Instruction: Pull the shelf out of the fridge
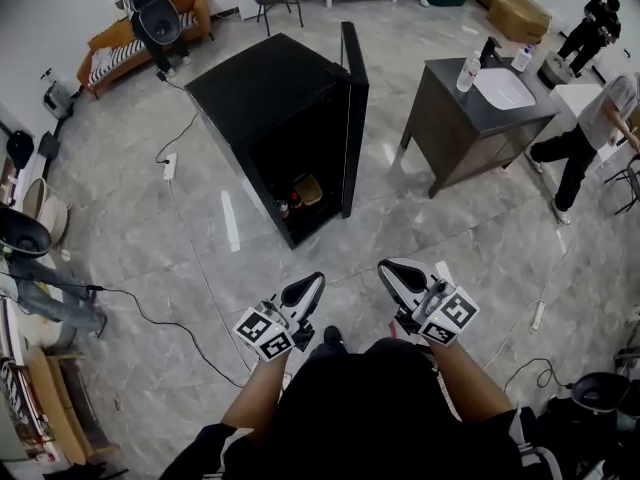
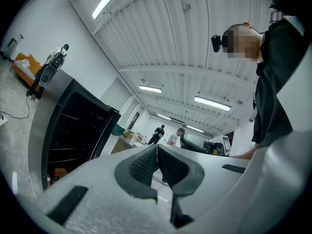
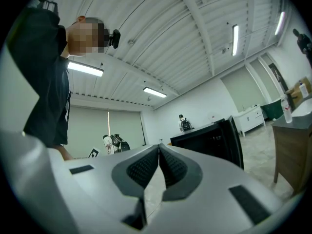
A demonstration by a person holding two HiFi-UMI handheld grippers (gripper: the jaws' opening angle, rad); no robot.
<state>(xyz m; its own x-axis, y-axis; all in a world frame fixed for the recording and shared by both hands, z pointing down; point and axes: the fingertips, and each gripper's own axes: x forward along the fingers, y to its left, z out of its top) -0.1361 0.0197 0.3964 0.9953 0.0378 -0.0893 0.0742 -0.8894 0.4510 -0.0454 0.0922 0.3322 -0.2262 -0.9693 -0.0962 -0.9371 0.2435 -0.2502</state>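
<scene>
Shelf (image 2: 72, 117), a thin wire line, sits inside the boxy matte-black fridge (image 1: 270, 108) at upper centre, while I hold my smooth white left gripper (image 1: 311, 288) and right gripper (image 1: 397, 276) fully closed, empty, lower centre.

Grey marble floor (image 1: 450, 258), dark cabinet (image 1: 470, 133)

place: staged test hall | cues: fridge (image 1: 270, 88) mid-floor, sink vanity (image 1: 465, 140), sofa (image 1: 108, 44), strip-lit ribbed ceiling (image 2: 185, 43)
</scene>
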